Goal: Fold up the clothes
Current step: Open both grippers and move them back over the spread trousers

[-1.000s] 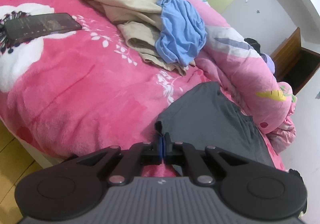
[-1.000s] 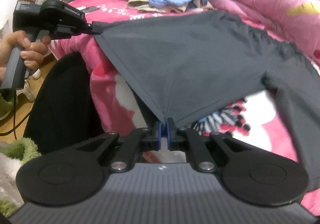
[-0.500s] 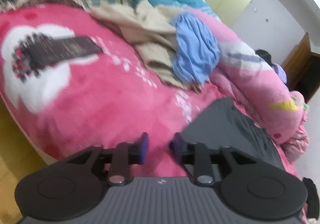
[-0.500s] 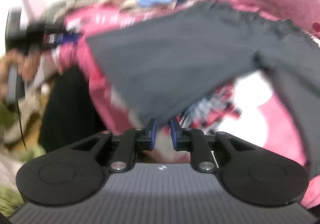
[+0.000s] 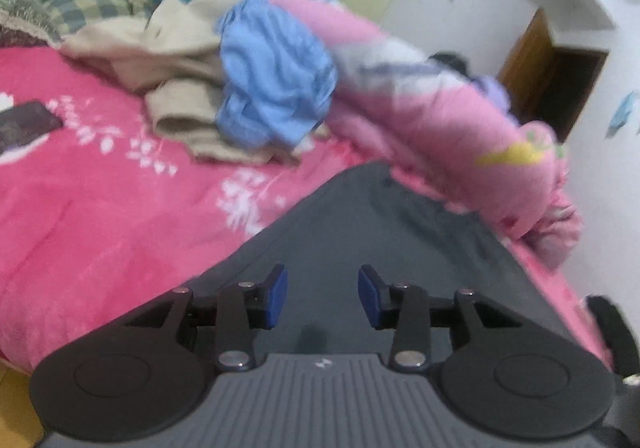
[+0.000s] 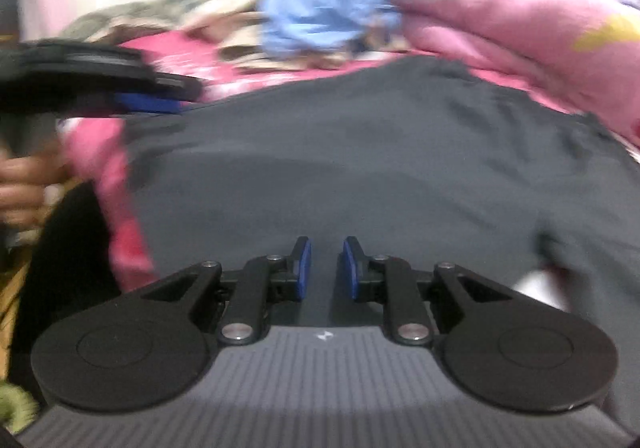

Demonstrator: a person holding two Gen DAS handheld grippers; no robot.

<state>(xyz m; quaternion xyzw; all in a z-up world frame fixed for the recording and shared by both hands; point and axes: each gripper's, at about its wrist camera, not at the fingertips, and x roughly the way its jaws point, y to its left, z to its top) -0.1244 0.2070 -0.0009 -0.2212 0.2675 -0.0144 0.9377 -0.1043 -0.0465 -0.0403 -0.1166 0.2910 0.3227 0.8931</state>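
Dark grey knit garment (image 6: 360, 151) lay spread on the pink fleece blanket (image 5: 100, 207), directly beneath and ahead of both tongs. Left tongs (image 5: 322, 298) and right tongs (image 6: 323, 268) hovered released, gripping nothing. Smoothing wrinkles before regrasping would likely sharpen the fold.

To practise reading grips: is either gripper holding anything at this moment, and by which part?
Nothing is held. The left gripper and right gripper are both open above the dark grey garment.

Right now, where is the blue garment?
In the left wrist view the blue garment sits centre-top, heaped on the beige clothes, against the rolled pink quilt.
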